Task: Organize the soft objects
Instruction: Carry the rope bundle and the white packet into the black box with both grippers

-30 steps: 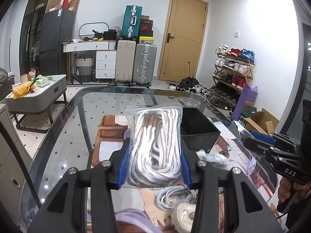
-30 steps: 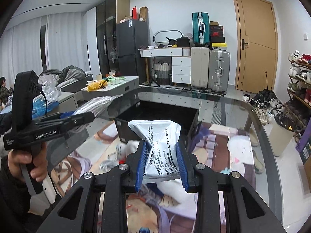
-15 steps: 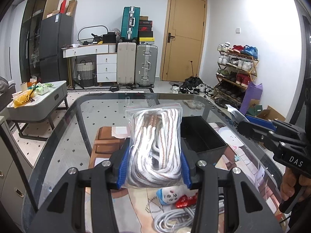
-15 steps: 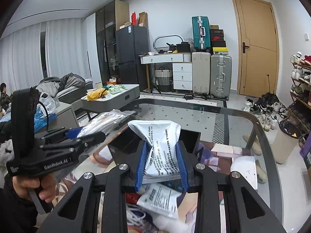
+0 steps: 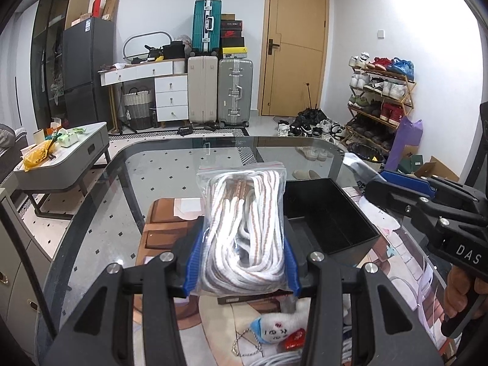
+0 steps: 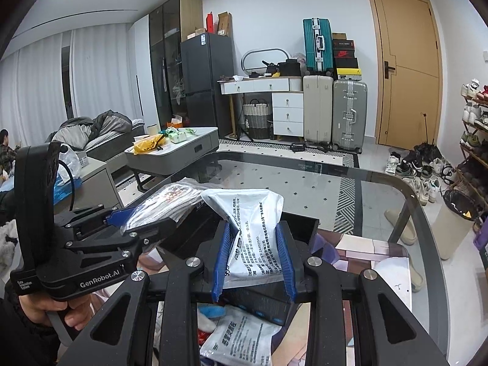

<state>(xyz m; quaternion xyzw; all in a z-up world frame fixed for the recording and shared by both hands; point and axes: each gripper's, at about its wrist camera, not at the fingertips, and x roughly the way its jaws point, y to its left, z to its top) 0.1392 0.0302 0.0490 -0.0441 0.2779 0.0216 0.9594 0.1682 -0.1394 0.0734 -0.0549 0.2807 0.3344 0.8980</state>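
Note:
My left gripper (image 5: pixel 242 262) is shut on a clear zip bag of white rope (image 5: pixel 244 228) and holds it above the glass table, left of an empty black bin (image 5: pixel 326 213). My right gripper (image 6: pixel 253 259) is shut on a white printed packet (image 6: pixel 253 228) and holds it over the bin's near edge (image 6: pixel 300 224). The left gripper with its bag also shows in the right wrist view (image 6: pixel 146 222). The right gripper shows at the right of the left wrist view (image 5: pixel 405 192).
On the table below lie a white plush toy (image 5: pixel 274 326), a ball chain (image 5: pixel 244 341), white cable coils and another white packet (image 6: pixel 241 338). A brown box (image 5: pixel 167 228) sits under the glass table (image 5: pixel 128 189). Suitcases, a shoe rack and a coffee table stand beyond.
Both grippers have risen and pulled back with their loads; the bin now looks farther off and more of the items on the table show below.

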